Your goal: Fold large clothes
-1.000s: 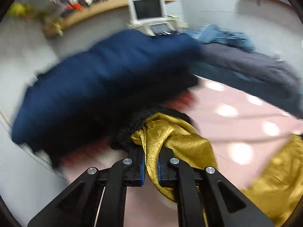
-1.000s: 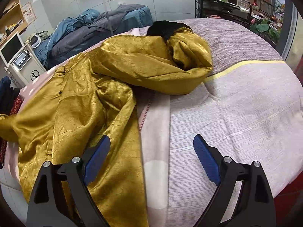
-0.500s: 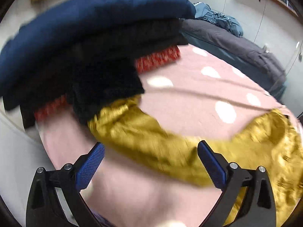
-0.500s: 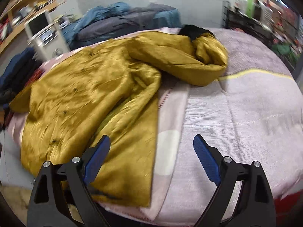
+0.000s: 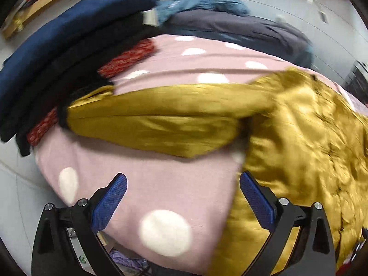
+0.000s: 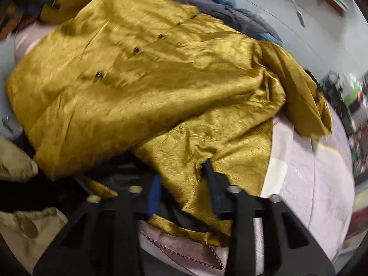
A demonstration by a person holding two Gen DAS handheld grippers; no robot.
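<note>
A large golden-yellow satin coat (image 6: 161,80) with dark buttons lies spread on the bed. In the left wrist view one sleeve (image 5: 161,124) stretches left across the pink dotted blanket (image 5: 161,195), its black cuff against a clothes stack. My left gripper (image 5: 182,197) is open and empty above the blanket, just left of the coat's body (image 5: 310,149). My right gripper (image 6: 181,184) has its jaws narrowed around the coat's lower hem (image 6: 184,184); the blue pads are partly hidden by cloth.
A stack of folded clothes, navy (image 5: 69,34), black and red (image 5: 128,57), sits at the bed's left end. Dark grey and blue bedding (image 5: 230,25) lies along the back wall. A beige bag (image 6: 27,225) sits low left by the bed. A shelf rack (image 6: 333,87) stands right.
My left gripper let go of the sleeve, opened and drew back. My right gripper moved down to the coat's hem and closed from wide open onto the cloth.
</note>
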